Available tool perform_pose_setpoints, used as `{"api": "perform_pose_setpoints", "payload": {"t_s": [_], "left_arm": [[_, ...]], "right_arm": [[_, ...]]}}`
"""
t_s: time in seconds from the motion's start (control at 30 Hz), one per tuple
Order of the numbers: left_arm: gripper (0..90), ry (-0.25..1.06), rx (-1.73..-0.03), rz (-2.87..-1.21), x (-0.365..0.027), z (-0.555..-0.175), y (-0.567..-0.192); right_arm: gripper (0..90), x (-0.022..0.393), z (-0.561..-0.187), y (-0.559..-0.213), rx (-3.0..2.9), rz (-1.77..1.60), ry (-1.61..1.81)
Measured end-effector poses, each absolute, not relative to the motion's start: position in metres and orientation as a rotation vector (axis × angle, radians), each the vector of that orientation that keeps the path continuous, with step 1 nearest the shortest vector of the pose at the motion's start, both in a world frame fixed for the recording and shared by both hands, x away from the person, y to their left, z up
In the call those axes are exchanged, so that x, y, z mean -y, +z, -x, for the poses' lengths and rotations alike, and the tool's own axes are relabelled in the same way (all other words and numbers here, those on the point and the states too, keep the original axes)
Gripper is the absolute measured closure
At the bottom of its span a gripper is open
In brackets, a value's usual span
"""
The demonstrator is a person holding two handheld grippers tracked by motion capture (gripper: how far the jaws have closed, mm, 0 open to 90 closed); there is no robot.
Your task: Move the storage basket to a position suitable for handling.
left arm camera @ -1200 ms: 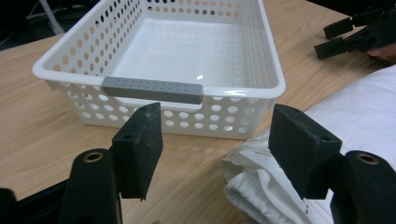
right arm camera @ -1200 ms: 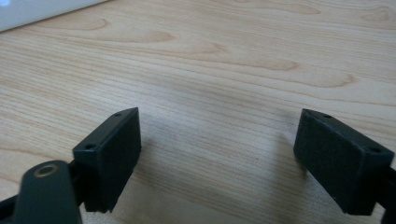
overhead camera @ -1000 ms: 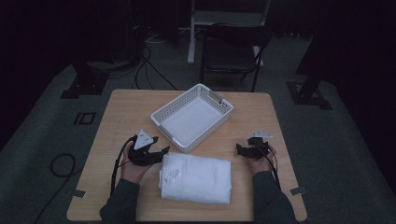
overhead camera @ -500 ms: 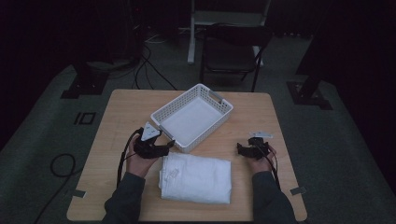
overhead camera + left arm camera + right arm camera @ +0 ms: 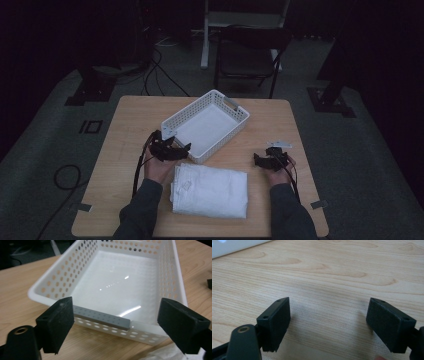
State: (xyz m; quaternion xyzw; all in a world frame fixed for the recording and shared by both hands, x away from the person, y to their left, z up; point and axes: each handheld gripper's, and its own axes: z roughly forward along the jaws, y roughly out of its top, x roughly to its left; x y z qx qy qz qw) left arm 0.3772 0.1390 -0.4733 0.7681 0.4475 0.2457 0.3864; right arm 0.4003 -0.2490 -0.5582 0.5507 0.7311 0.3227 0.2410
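A light wooden table [image 5: 125, 130] stands on grey carpet [image 5: 365, 165], with a dark folding chair [image 5: 250, 60] just beyond its far edge and a white frame leg [image 5: 205, 40] behind that. Black cables [image 5: 160, 70] trail across the floor at far left (another loops [image 5: 65, 175] near the table's left side). A black stand base [image 5: 90, 90] sits off each far corner, the second [image 5: 330, 100] at right.

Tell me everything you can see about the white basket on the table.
The basket is a shallow white rectangular tray, plastic by its look, with walls pierced by rows of round holes and a smooth, glossy floor. A grey handle strip sits on the near short rim; another shows at the far end. It is empty, stands upright on the wooden table, turned at an angle. The left gripper, open, sits just before its near end, not touching it.
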Motion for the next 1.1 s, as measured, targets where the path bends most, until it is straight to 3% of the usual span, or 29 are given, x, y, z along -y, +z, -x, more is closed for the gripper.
{"api": "perform_pose_setpoints", "payload": {"t_s": [0.23,0.7,0.97,1.1], "left_arm": [[8.4,0.607,-1.213,-1.962,-0.131,-0.391,-0.493],[12.1,0.603,-1.226,-1.951,-0.131,-0.389,-0.493],[23.3,0.611,-1.227,-1.952,-0.134,-0.394,-0.491],[28.8,0.618,-1.228,-1.956,-0.135,-0.397,-0.490]], "right_arm": [[19.2,0.249,-0.400,-0.558,-2.001,-1.505,0.882],[19.2,0.249,-0.400,-0.558,-2.001,-1.504,0.883],[19.5,0.249,-0.400,-0.558,-1.997,-1.508,0.881],[25.1,0.249,-0.400,-0.557,-2.001,-1.507,0.880]]}}
